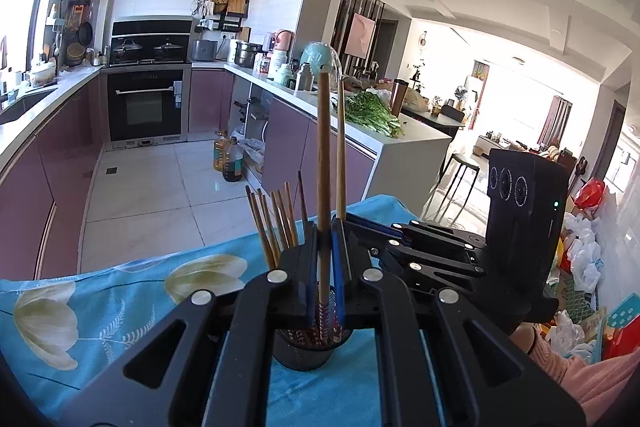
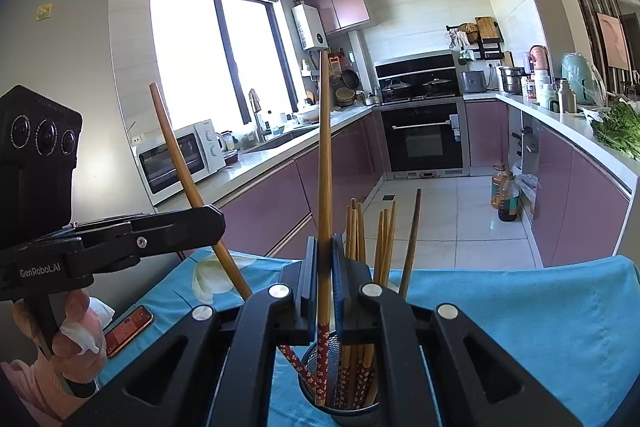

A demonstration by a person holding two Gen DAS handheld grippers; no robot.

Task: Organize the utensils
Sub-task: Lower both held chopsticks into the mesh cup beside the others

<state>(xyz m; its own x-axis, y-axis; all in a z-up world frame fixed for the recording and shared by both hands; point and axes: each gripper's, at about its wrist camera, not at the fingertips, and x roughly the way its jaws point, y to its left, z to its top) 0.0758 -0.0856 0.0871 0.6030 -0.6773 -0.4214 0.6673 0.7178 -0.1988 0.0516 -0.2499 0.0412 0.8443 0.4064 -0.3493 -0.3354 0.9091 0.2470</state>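
A black mesh cup (image 2: 340,393) stands on the blue flowered cloth (image 2: 520,327) with several wooden chopsticks (image 2: 360,235) upright in it. My right gripper (image 2: 325,247) is shut on one near-upright chopstick (image 2: 324,167). That chopstick's red patterned lower end reaches into the cup. My left gripper (image 2: 212,227) is shut on a slanted chopstick (image 2: 180,159), whose red end dips at the cup's rim. In the left wrist view the left gripper (image 1: 323,227) is shut on its chopstick (image 1: 323,147) above the cup (image 1: 308,351). The right gripper (image 1: 356,223) comes in from the right with the other chopstick (image 1: 340,147).
A phone (image 2: 130,329) lies on the cloth at the left, near the hand (image 2: 76,343) that also holds a white tissue. Beyond the table are the tiled floor (image 1: 140,195), purple cabinets, oil bottles (image 1: 230,159) and a counter with greens (image 1: 370,109).
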